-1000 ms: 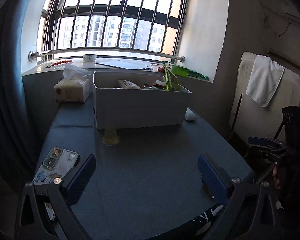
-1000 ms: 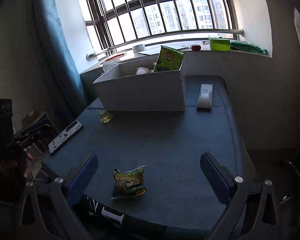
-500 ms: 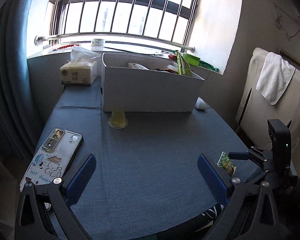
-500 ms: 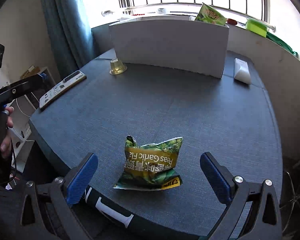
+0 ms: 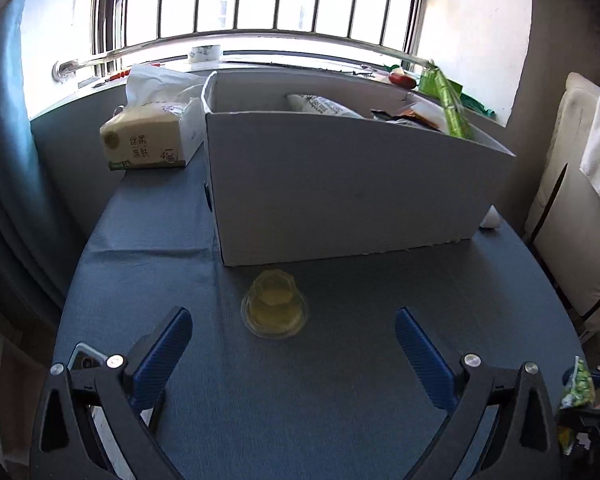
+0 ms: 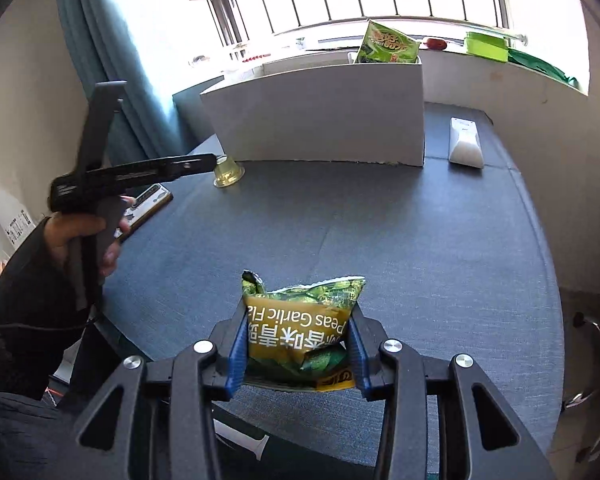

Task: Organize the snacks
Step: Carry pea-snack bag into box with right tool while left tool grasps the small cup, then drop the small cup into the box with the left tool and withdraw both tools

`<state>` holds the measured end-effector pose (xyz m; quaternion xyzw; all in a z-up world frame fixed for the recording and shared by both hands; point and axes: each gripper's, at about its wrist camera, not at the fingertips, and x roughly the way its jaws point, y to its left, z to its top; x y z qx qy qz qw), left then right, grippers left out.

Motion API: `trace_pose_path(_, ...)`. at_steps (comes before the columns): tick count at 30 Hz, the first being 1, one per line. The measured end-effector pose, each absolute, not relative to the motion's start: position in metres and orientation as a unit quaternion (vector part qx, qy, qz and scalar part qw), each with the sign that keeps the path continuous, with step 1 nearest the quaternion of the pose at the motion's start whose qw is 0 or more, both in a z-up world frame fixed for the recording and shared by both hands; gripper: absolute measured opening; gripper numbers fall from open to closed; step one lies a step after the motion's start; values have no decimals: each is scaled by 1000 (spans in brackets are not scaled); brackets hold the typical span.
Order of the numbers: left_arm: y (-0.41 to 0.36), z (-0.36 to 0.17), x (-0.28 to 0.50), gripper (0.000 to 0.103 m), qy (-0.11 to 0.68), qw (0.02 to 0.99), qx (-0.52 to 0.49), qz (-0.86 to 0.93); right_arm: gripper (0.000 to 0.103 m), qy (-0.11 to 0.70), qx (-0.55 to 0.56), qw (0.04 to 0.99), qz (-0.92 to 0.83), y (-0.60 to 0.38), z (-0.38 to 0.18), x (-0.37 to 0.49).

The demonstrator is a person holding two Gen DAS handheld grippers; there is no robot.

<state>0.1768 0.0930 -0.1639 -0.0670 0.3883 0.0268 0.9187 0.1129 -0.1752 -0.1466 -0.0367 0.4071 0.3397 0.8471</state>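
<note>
my right gripper is closing on the pea snack bag at the near edge of the desk, and the blue pads already touch its two sides, so i count it as gripped. the bag looks light, soft and crinkly, a foil pouch puffed with air; i judge it will buckle rather than resist, and a hard squeeze could crush the peas or pop a seam. taking it across the middle of the body, as now, seems safer than pinching a slick sealed edge.

my left gripper hangs wide open with nothing in it, just short of the jelly cup. that cup sits upside down on the desk, just in front of the white box. it looks small, stiff and smooth, so i would grip low across its walls and gently.

farther back, the box already holds several snack packets.
</note>
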Motion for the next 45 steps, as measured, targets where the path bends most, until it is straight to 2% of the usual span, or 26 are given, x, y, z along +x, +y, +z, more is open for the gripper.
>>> trace_pose_path(1, 96, -170, 187, 100, 398, 914, -67, 32, 46, 406, -34, 849, 337, -177, -145, 113)
trace_pose_path(2, 100, -176, 196, 94, 410, 908, -70, 38, 46, 406, -32, 850, 334, -179, -144, 113)
trace_pose_path(3, 103, -182, 203, 79, 422, 902, -75, 45, 46, 406, -29, 850, 334, -181, -143, 113)
trace_pose_path(5, 107, -187, 210, 58, 427, 899, -78, 51, 46, 405, -26, 851, 332, -183, -143, 113)
trace_pose_path(6, 107, -186, 210, 39, 427, 900, -79, 42, 46, 407, -26, 851, 331, -183, -143, 114)
trace_pose_path(8, 104, -181, 205, 36, 416, 906, -74, 31, 46, 408, -21, 850, 331, -185, -143, 115)
trace_pose_path(17, 93, -136, 164, 36, 348, 934, -81, -11, 46, 396, -20, 852, 342, -180, -134, 123)
trace_pose_path(22, 91, -76, 165, 36, 283, 955, -85, -33, 46, 348, -26, 862, 367, -160, -92, 156)
trace_pose_path(28, 98, -23, 229, 36, 251, 963, -94, -36, 46, 300, -14, 885, 356, -107, -30, 243)
trace_pose_path(31, 107, -14, 270, 37, 261, 959, -108, -30, 46, 291, -7, 894, 340, -81, -8, 289)
trace_pose_path(32, 112, -11, 278, 41, 261, 958, -113, -16, 48, 286, -12, 897, 338, -73, -2, 301)
trace_pose_path(33, 116, -10, 287, 66, 269, 956, -114, -8, 61, 291, -20, 895, 337, -65, 1, 313)
trace_pose_path(34, 121, -12, 293, 83, 278, 953, -120, 0, 75, 304, -23, 892, 332, -58, 4, 326)
trace_pose_path(35, 126, -12, 297, 102, 278, 951, -131, 8, 101, 307, -19, 896, 320, -56, 6, 336)
trace_pose_path(38, 137, -15, 288, 103, 266, 953, -146, 4, 103, 296, -12, 909, 292, -60, 8, 348)
trace_pose_path(45, 128, -7, 254, 103, 230, 967, -106, 38, 103, 295, -18, 912, 283, -70, -1, 346)
